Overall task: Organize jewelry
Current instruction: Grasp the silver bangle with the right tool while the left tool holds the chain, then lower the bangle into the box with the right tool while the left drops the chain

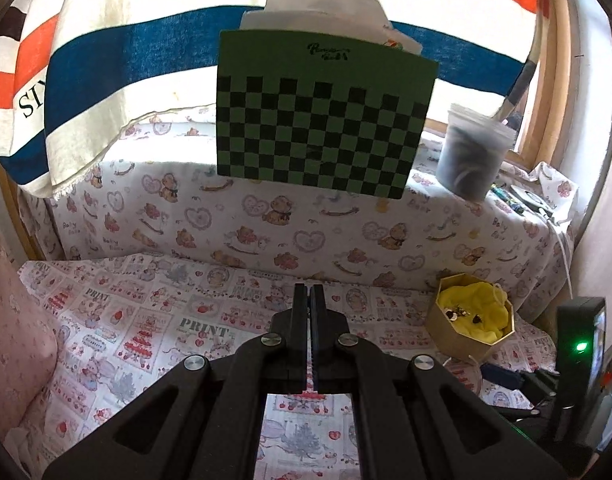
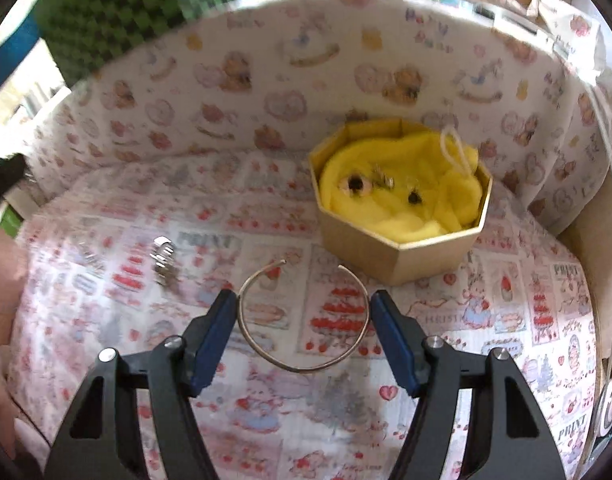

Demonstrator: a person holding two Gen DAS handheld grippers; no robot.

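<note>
surface: counter [image 1: 117, 312] under pink-and-white printed cloth, cakes and "PRINT" lettering
back ledge: raised step [image 1: 265, 220] behind it, draped in teddy-bear-and-heart cloth
hanging: striped towel [image 1: 125, 60], white, blue and orange, "PARIS" lettering, backlit
window: wooden frame [image 1: 550, 80] at right, bright daylight coming through
on ledge: green checkered board [image 1: 322, 128] standing upright, white papers behind it; frosted lidded tub [image 1: 472, 152] to its right
left edge: pink cushion [image 1: 13, 340]
right edge: black device [image 1: 578, 360], green light lit

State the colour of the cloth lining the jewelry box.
Yellow cloth, clearest in the right wrist view.
</note>
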